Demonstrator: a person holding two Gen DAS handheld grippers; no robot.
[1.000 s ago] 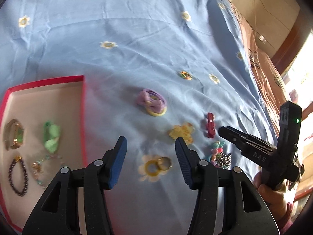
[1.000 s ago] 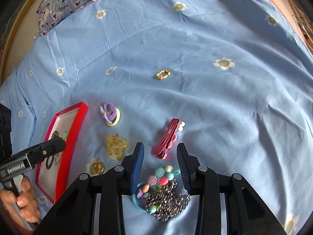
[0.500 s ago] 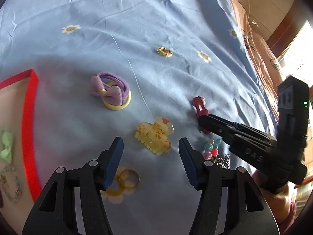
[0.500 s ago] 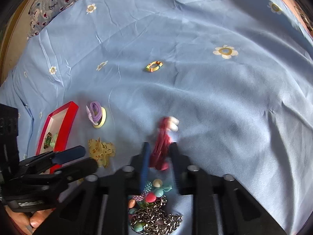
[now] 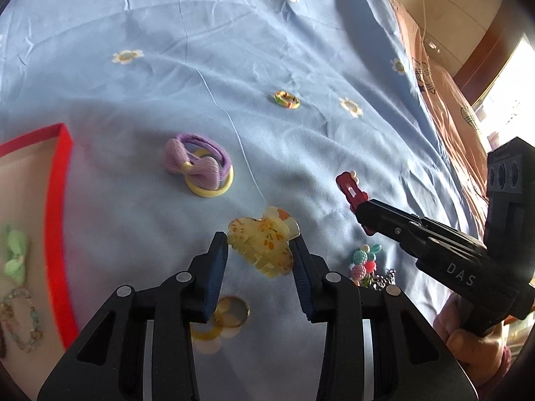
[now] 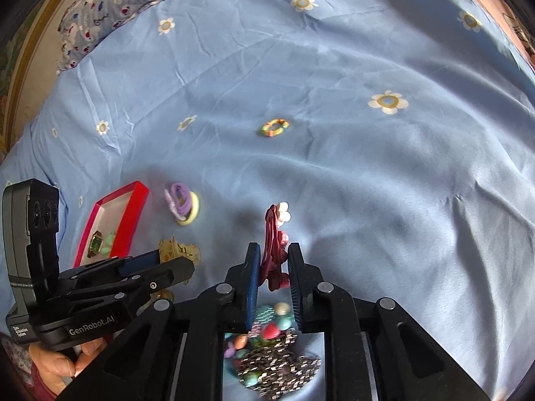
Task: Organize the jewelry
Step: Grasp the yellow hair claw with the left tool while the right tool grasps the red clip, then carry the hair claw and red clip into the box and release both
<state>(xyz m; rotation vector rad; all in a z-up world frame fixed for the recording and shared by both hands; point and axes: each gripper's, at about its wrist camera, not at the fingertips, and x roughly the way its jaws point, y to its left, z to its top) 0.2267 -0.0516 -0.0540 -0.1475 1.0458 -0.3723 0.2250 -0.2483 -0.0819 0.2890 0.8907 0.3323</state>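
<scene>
left gripper (image 5: 259, 257) slid over, closing round the stiff, brittle yellow claw clip (image 5: 264, 242); right gripper (image 6: 273, 267) pinches the red hair clip (image 6: 274, 250) mid-body.

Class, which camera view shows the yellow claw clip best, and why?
The left wrist view: the yellow claw clip sits large and unobstructed between the closing left tool. In the right wrist view it is small and partly hidden behind that tool.

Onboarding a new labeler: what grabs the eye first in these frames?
The left tongs, jaws closing, straddle a yellow claw clip on the blue flowered sheet. The right tongs are shut on a red hair clip, just beyond a beads-and-chain pile. A red tray with jewelry sits at the left.
</scene>
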